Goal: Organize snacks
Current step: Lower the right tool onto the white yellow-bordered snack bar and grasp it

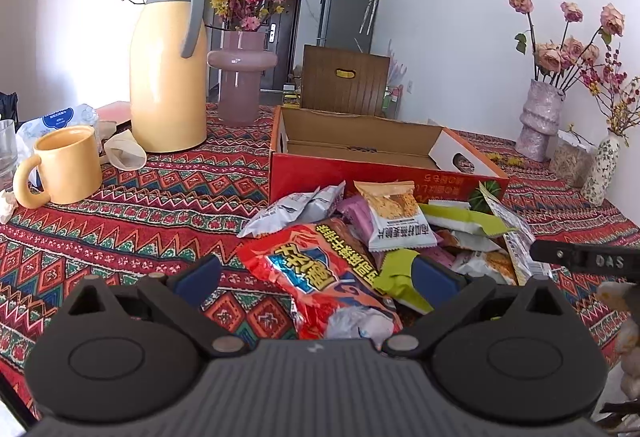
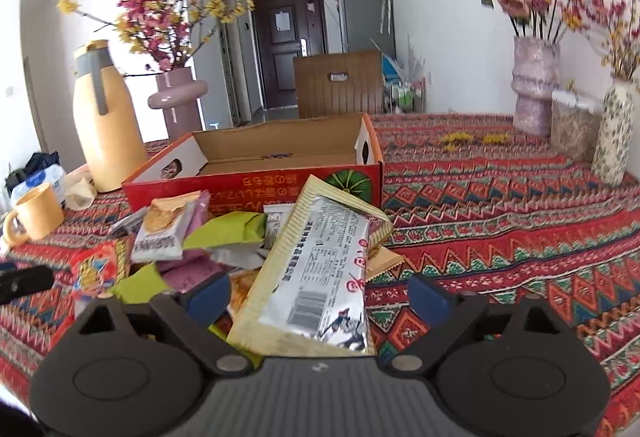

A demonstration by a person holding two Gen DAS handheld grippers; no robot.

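Both of my grippers gape wide: left gripper [image 1: 316, 279] over the red snack bag [image 1: 320, 277], right gripper [image 2: 318, 295] around the silver packet [image 2: 324, 277]; cardboard box [image 2: 256, 181] at twelve o'clock.

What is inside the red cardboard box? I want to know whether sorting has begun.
The red cardboard box shows only bare cardboard floor; no snacks visible. Its front wall hides the nearest strip of floor.

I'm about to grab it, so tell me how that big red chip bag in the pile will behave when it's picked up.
The red chip bag looks puffy and crinkled, so it's probably light and floppy, sagging from one corner. Its glossy film may slip between the left hand-held gripper pads. It overlaps other packets, so lifting could drag neighbours.
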